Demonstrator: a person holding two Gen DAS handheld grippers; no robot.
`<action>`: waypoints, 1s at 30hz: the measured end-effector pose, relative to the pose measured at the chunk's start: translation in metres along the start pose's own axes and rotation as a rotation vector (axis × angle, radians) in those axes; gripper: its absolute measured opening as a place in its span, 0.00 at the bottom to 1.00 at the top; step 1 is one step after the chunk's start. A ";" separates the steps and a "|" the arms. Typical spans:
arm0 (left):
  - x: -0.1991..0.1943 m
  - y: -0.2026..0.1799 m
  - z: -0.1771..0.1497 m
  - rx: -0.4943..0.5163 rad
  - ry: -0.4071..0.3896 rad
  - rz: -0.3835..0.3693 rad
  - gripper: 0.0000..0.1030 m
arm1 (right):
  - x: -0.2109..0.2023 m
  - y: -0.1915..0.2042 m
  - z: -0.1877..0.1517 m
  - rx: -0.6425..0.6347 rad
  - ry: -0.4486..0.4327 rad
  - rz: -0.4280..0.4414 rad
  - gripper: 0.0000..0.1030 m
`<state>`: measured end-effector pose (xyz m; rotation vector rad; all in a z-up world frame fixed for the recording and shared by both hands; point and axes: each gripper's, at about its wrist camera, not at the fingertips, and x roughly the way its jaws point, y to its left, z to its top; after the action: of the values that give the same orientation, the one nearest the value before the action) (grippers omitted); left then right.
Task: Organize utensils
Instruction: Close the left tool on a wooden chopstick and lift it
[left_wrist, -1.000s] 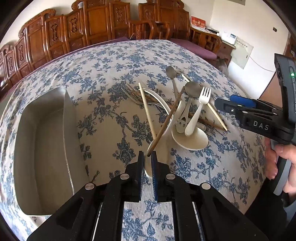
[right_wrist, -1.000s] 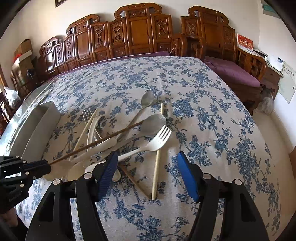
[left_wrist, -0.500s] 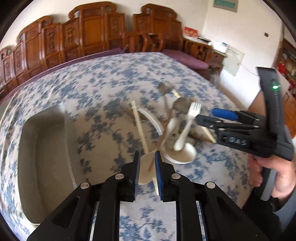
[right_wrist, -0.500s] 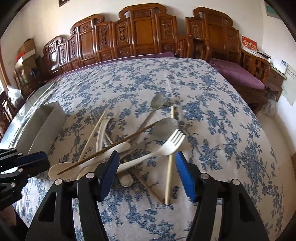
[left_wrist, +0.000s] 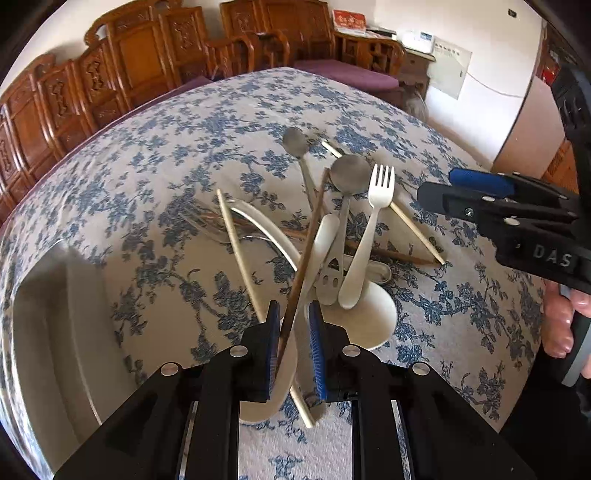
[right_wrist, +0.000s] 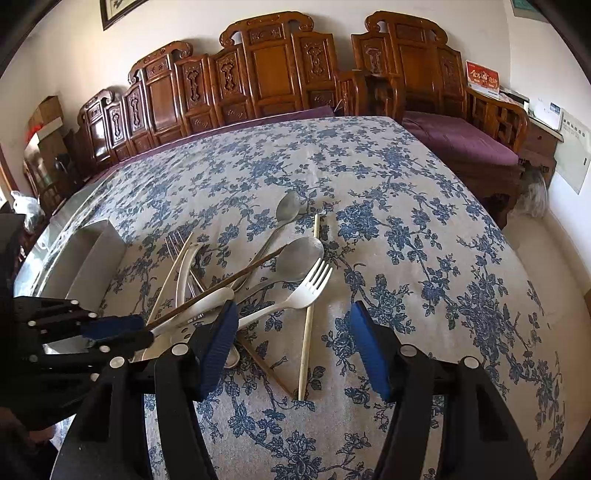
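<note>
Left gripper (left_wrist: 292, 345) sits at the bottom centre of its own view, its blue pads a little apart, with the near end of a dark wooden chopstick (left_wrist: 306, 254) running between them; whether the pads actually pinch it I cannot tell. Right gripper (right_wrist: 291, 352) is spread wide at the bottom of the right wrist view, nothing between its pads, low over the floral table (right_wrist: 424, 258). Just beyond the left gripper lies the heap of utensils: a cream ladle (left_wrist: 364, 317), a white plastic fork (left_wrist: 371, 236) resting across it, and a metal spoon (left_wrist: 349, 181) beside the fork. A pale chopstick (left_wrist: 238, 251) lies to the left of the heap. A steel tray (left_wrist: 55, 332) fills the lower left of the left wrist view. Farther up, a second metal spoon (left_wrist: 297, 147) lies alone. Carved wooden chairs (right_wrist: 277, 74) line the top of the frame.
</note>
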<state>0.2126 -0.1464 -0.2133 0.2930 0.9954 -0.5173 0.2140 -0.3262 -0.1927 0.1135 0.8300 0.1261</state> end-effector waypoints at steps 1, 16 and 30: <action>0.001 0.000 0.001 0.002 0.002 0.000 0.13 | 0.000 -0.001 0.000 0.002 -0.001 0.001 0.63; -0.037 0.014 -0.002 -0.096 -0.104 -0.040 0.04 | 0.008 0.001 -0.001 0.018 0.026 0.024 0.57; -0.071 0.028 -0.010 -0.145 -0.212 -0.029 0.04 | 0.060 0.005 0.002 0.145 0.125 0.034 0.46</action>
<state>0.1894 -0.0987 -0.1581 0.0923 0.8270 -0.4890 0.2551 -0.3122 -0.2342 0.2587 0.9618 0.1055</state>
